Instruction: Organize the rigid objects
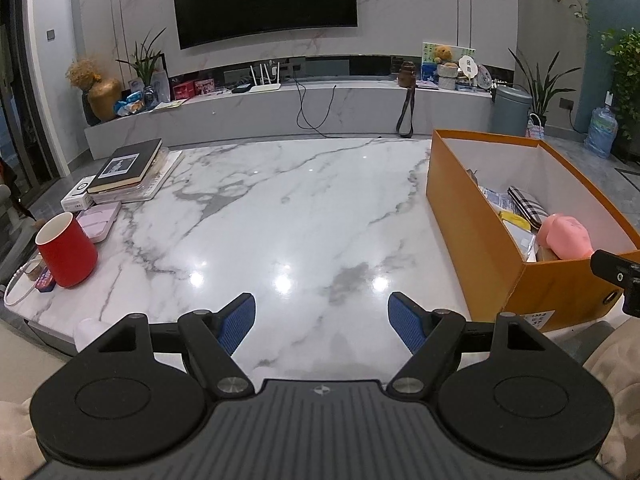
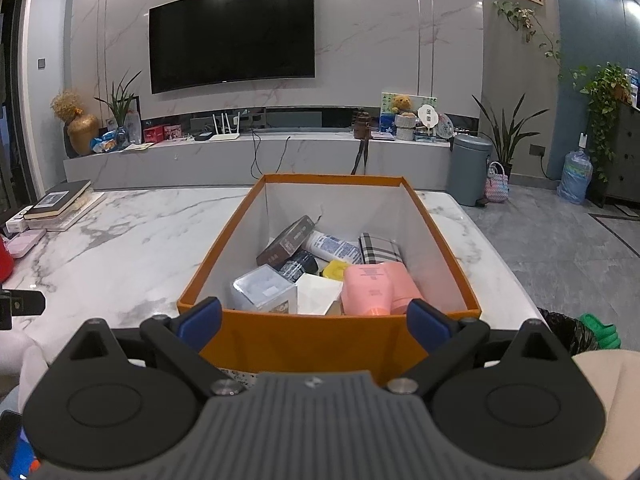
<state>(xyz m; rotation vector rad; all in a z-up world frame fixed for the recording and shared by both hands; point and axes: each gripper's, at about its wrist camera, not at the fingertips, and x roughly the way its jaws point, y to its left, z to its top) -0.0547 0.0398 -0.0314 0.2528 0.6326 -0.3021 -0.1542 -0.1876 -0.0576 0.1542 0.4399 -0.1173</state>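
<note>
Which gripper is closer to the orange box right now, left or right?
Right. The right gripper is open directly in front of the orange box, at its near wall. The left gripper is open over bare table, with the box off to its right.

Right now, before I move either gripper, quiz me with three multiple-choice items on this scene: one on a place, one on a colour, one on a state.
1. Where is the pink bottle?
A. beside the red cup
B. inside the orange box
C. on the book stack

2. What colour is the cup at the table's left edge?
A. red
B. green
C. white

3. How do the left gripper and right gripper stand?
A. both shut
B. left shut on the cup
C. both open, empty

Answers:
1 B, it lies among the items within the orange box.
2 A, its outside is red.
3 C, the blue pads stand wide apart with nothing between them.
</note>
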